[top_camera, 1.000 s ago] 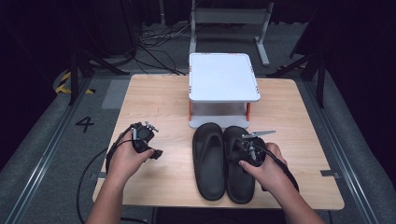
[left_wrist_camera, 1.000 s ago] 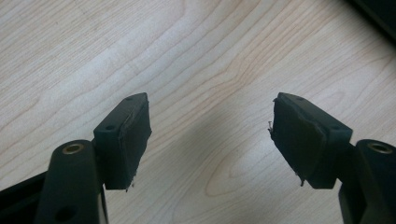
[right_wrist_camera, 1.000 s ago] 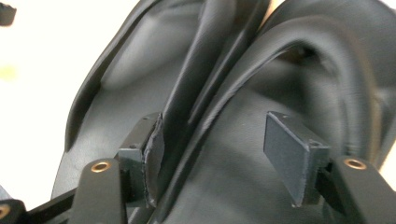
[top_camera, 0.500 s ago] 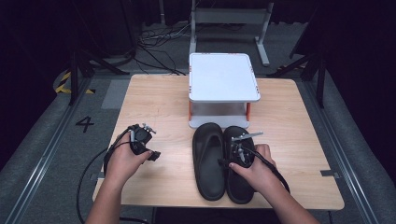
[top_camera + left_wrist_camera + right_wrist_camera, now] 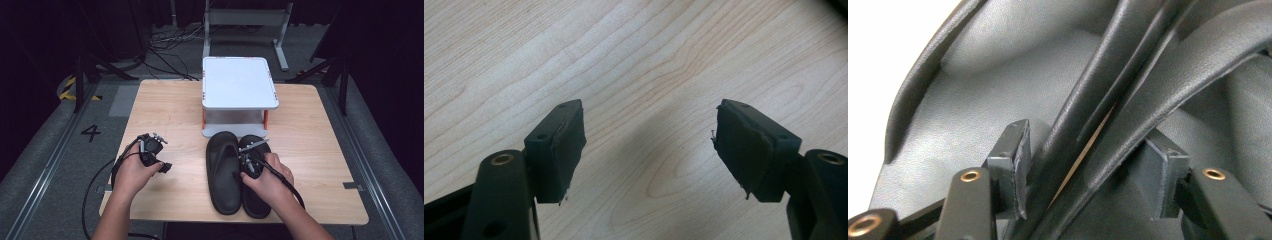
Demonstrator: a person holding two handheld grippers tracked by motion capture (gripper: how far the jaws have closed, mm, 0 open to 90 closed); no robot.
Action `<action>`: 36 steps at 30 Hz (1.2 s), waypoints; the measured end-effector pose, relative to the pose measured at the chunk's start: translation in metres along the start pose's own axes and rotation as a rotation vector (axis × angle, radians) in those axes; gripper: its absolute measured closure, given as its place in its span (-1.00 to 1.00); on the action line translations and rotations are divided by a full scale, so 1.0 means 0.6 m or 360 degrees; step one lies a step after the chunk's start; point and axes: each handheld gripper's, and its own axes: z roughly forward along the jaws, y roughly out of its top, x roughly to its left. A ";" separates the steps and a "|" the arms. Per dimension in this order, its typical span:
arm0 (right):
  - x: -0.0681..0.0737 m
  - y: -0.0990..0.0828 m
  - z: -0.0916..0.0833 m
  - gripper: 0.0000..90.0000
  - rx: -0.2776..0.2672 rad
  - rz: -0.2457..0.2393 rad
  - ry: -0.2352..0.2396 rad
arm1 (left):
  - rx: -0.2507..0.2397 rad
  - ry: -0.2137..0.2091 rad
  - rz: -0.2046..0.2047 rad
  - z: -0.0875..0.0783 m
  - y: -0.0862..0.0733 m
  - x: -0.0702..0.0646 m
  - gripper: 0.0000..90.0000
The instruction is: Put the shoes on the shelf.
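Two black slippers lie side by side near the table's front edge, the left slipper (image 5: 223, 170) and the right slipper (image 5: 258, 202). My right gripper (image 5: 242, 171) comes down over the seam between them. In the right gripper view its pads (image 5: 1015, 167) flank the two inner rims (image 5: 1108, 100), which run up between the jaws. The right gripper (image 5: 1088, 170) has just been closing, and the pads now touch both rims. My left gripper (image 5: 164, 167) rests on the table at the left. It is open over bare wood (image 5: 649, 145), with nothing between its pads.
A white two-level stand (image 5: 239, 82) with orange posts sits at the back middle of the wooden table (image 5: 165, 110), just behind the slippers' toes. Cables trail from both grippers off the table's front edge. Dark floor and frame legs surround the table.
My right hand has slid left and lower, from over the right slipper to the seam between the two. Its jaws have narrowed around the rims. The left hand has stayed put.
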 end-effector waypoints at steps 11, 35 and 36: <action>0.015 0.006 0.000 0.45 0.0017 0.0099 -0.0092 | -0.0002 0.0000 0.0017 0.001 0.001 0.001 -0.36; -0.017 0.015 -0.040 0.68 -0.0191 0.0251 -0.0121 | -0.0012 -0.0006 -0.0001 0.000 0.003 0.006 -0.35; -0.019 0.017 -0.043 0.68 -0.0204 0.0253 -0.0124 | -0.0014 -0.0003 0.0002 0.000 0.003 0.006 -0.35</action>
